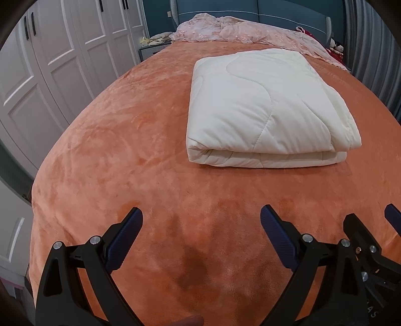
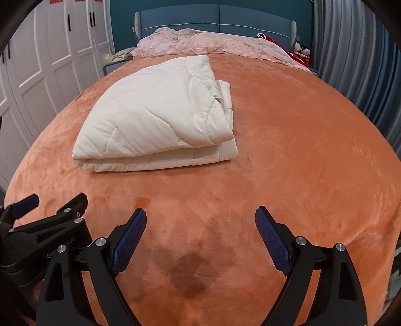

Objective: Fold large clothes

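A cream quilted comforter point(image 1: 263, 105) lies folded into a thick rectangle on the orange bedspread point(image 1: 125, 150), its folded edge facing me. The right wrist view shows the comforter point(image 2: 160, 120) left of centre. My left gripper point(image 1: 201, 215) hovers open over bare bedspread near the foot of the bed, well short of the comforter, nothing between its blue pads. My right gripper point(image 2: 200, 215) is open too, empty, beside the left one. Part of the right gripper point(image 1: 371, 240) shows at the left view's right edge, and the left gripper point(image 2: 52, 203) at the right view's left edge.
A crumpled pink lace cover point(image 1: 238, 32) lies along the blue headboard point(image 2: 218, 17). White wardrobe doors point(image 1: 50, 62) stand left of the bed, a grey curtain point(image 2: 356, 62) to the right. Soft toys point(image 2: 302, 52) sit at the far right corner.
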The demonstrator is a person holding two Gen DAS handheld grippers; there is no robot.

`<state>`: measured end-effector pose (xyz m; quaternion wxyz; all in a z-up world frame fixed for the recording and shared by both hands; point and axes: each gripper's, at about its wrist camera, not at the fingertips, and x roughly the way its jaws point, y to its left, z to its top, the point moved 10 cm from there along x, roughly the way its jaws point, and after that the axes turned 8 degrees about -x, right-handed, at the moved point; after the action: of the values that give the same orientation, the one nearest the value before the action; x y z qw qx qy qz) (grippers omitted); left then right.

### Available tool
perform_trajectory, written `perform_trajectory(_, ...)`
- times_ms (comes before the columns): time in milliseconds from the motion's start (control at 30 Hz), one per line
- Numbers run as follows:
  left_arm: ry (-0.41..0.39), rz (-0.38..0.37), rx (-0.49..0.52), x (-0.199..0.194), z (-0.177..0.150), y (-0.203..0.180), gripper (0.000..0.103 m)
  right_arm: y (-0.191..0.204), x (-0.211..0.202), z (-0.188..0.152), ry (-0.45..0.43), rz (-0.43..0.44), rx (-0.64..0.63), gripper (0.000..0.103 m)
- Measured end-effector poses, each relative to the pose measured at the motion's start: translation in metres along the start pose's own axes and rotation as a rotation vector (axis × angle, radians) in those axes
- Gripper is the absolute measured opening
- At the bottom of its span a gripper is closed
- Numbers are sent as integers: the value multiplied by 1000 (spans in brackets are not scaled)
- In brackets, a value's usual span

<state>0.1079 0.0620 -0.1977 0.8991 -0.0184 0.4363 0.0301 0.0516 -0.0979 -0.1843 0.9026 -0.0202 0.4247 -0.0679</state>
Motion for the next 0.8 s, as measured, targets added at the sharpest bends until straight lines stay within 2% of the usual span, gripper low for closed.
perform_trajectory(567,-2,-15,19,0,2,-4,93,-4,0,5,-5,13,12,86)
perform_trajectory(800,-26,-63,2,-1,8,-5,98,-7,-2,8,-15,43,46,86)
